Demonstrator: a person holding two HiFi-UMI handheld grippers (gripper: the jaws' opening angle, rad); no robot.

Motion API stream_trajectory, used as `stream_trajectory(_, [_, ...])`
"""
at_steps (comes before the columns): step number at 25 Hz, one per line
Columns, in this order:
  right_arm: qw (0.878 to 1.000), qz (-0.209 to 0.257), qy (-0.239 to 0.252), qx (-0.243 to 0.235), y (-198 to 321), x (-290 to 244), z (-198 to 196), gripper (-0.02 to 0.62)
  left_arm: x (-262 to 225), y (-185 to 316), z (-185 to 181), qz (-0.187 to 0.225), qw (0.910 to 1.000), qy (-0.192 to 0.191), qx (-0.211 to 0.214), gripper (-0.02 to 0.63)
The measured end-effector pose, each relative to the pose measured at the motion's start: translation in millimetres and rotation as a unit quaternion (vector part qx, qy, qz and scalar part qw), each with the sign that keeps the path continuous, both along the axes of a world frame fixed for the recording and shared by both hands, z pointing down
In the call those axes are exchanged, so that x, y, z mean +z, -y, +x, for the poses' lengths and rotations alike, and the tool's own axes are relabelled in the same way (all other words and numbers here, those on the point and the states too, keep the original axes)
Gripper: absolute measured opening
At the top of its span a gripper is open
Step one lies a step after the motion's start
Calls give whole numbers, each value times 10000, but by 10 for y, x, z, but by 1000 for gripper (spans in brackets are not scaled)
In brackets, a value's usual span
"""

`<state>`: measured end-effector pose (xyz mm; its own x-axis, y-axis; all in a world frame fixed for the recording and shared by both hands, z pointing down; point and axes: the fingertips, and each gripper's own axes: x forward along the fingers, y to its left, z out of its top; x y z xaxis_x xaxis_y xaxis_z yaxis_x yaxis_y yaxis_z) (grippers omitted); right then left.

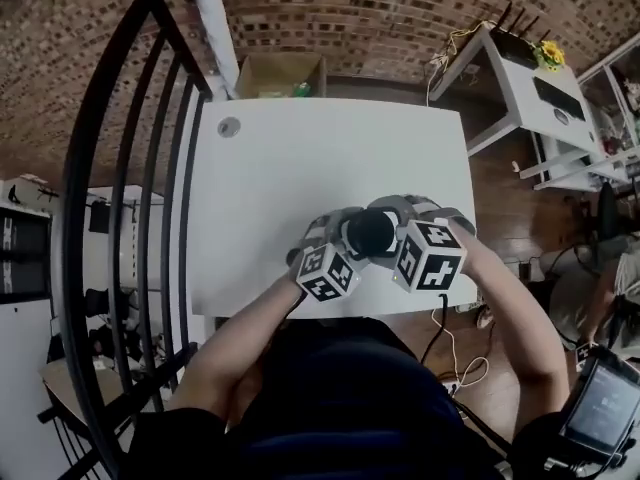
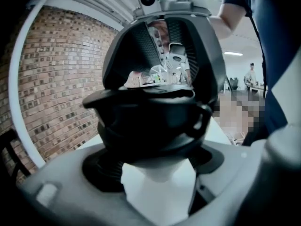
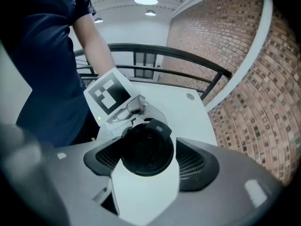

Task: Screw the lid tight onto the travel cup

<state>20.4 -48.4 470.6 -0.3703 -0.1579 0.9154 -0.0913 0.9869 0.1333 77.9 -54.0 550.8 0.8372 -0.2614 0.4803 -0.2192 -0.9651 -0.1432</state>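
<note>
Tongs: left tongs (image 2: 157, 163) clamped on the travel cup (image 2: 146, 136), ribbed pads pressed vs its dark body from both sides, just under the wide rim. right tongs (image 3: 146, 158) closed on the lid (image 3: 146, 147) from above, one pad each side of the round black top, both touching it. Lid sits on the cup and looks level; can't tell how far it's threaded on. In left gripper view a small loop (image 2: 202, 121) sticks out at the side of the cup's top, and the right tongs' grey jaws come down over the lid.

Head view: cup is upright over the white bench (image 1: 300, 168), near the front edge, approx mid-width. Both tongs crowd round it, so only the black top shows. Can't tell if the base touches the bench. Left marker cube (image 1: 328, 271) & right marker cube (image 1: 430, 256) sit side by side, close together, on the near side of the cup. Person's bare forearms reach in from the btm, dark sleeves higher up.

Elsewhere:
- small round disc (image 1: 229, 126) at the bench's far-left corner
- cardboard box (image 1: 280, 73) beyond the far edge, by the brick wall (image 1: 400, 8)
- black railing (image 1: 130, 188) along the bench's left side
- white desk (image 1: 520, 88) far right, w/ yellow flowers (image 1: 548, 55) on it
- handheld screen (image 1: 605, 408) btm right
</note>
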Motion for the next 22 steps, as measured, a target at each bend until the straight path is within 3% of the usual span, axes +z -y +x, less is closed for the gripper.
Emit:
stream_trajectory(6, [9960,-376,-688,-434,-37,104,12,364,49,-32,-80,-81,9998,171,3,410])
stream_trajectory(9, [9940,-650,-821,-305,-32,121,93,335,0,-40,-43,-330,9994,134,39,405])
stream_trajectory(12, [9919,-883,-524,742,23,129,133,334,-3,-19,-38,-388,9990,28,-213,400])
stream_trajectory(14, [9790,-1038,-215,1744,35,133,167,334,4,-24,-33,-367,9983,-19,-442,399])
stream_trajectory(16, [9659,-1023,-40,2378,39,136,185,334,22,-28,-33,-341,9973,-17,-656,397])
stream_trajectory(19, [9569,-955,166,2736,30,164,178,333,73,-33,-63,-389,9953,-37,-890,396])
stream_trajectory(22, [9455,-1175,587,2981,27,158,170,331,163,-44,-115,-489,9940,14,-978,388])
